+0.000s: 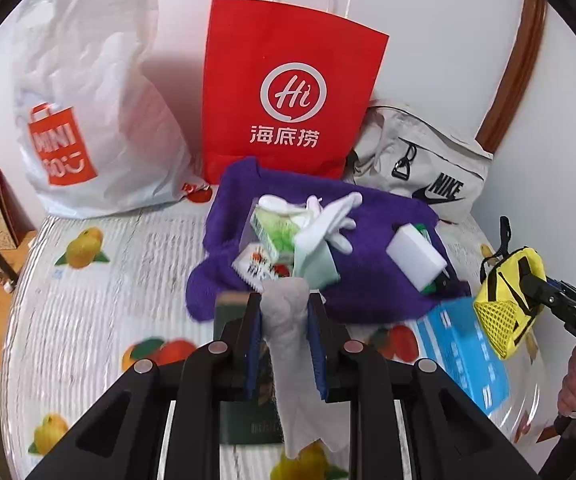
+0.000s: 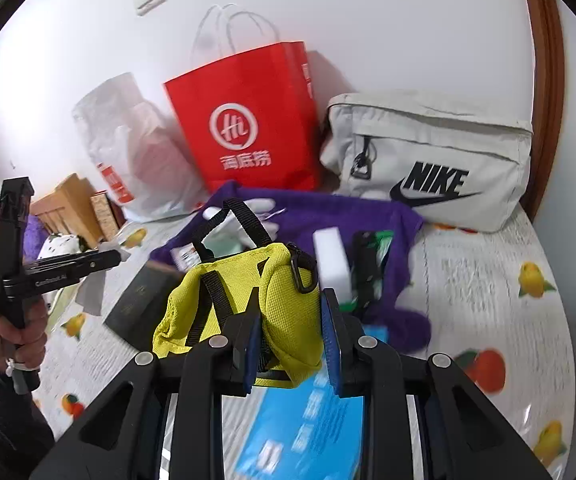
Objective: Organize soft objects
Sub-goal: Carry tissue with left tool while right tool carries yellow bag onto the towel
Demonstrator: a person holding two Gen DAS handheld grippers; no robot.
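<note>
Soft items: two picked up, rest lie in a heap mid-table on the purple cloth.
Left gripper: jaws pinched narrow on a grey rag; it hangs limp thru the jaws, lifted off the table, prob. so it can be carried w/o dragging.
Right gripper: jaws closed on the yellow pouch, gripped by its mesh body; straps flop loose above.
Heap: white gloves, sponge block, packets piled on the cloth, likely awaiting sorting.
Bags: white plastic bag, red bag, grey Nike bag stand along the back edge vs. wall, mouths up, prob. the destinations.
Hard stuff: blue box near front-right edge, dark book front-left of the heap.
Which bag next: cannot tell.
</note>
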